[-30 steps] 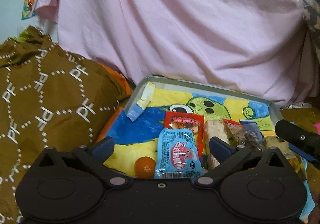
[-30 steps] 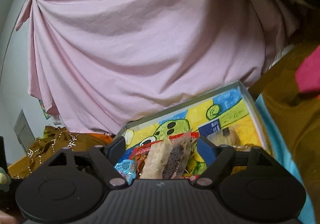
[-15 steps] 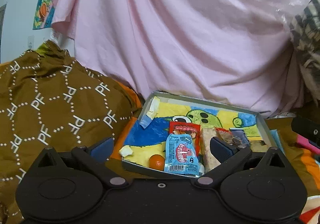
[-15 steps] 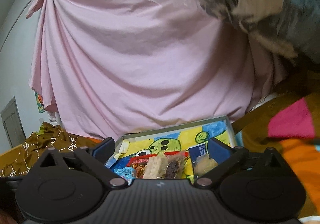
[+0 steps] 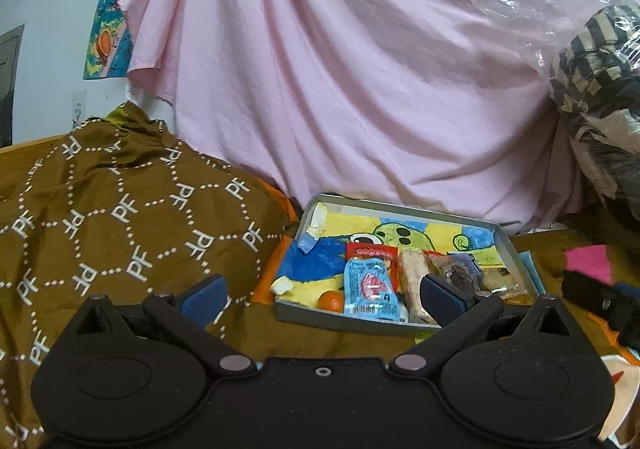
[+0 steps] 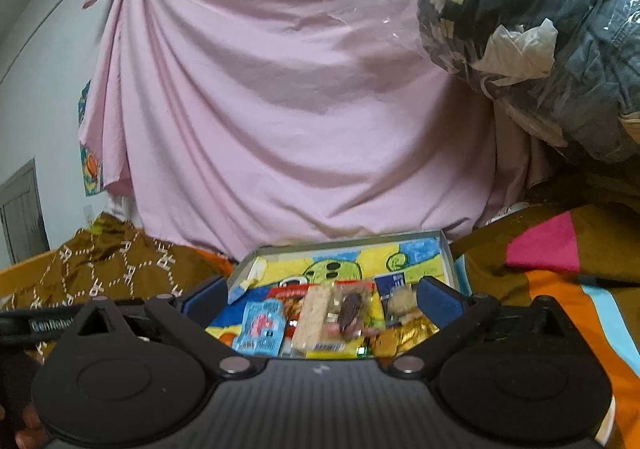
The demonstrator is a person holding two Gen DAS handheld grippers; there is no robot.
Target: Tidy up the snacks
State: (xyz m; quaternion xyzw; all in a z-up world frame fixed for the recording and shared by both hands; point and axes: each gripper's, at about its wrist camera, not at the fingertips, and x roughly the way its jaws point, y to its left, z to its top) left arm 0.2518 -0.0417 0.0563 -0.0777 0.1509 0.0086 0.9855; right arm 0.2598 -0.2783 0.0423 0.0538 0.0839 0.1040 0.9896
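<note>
Snacks (image 5: 404, 281) lie crowded along the tray's (image 5: 404, 213) near edge and right corner; left gripper (image 5: 320, 291) and right gripper (image 6: 322, 295) both gape wide, empty.

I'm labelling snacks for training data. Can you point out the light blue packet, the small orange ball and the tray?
light blue packet (image 5: 371, 291): left wrist view, middle of its front.
small orange ball (image 5: 330, 301): left wrist view, its centre.
tray (image 5: 340, 319): left wrist view, near grey wall.

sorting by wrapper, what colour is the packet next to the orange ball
Light blue packet with a red-and-white print beside the ball; clearest in the left wrist view.
</note>
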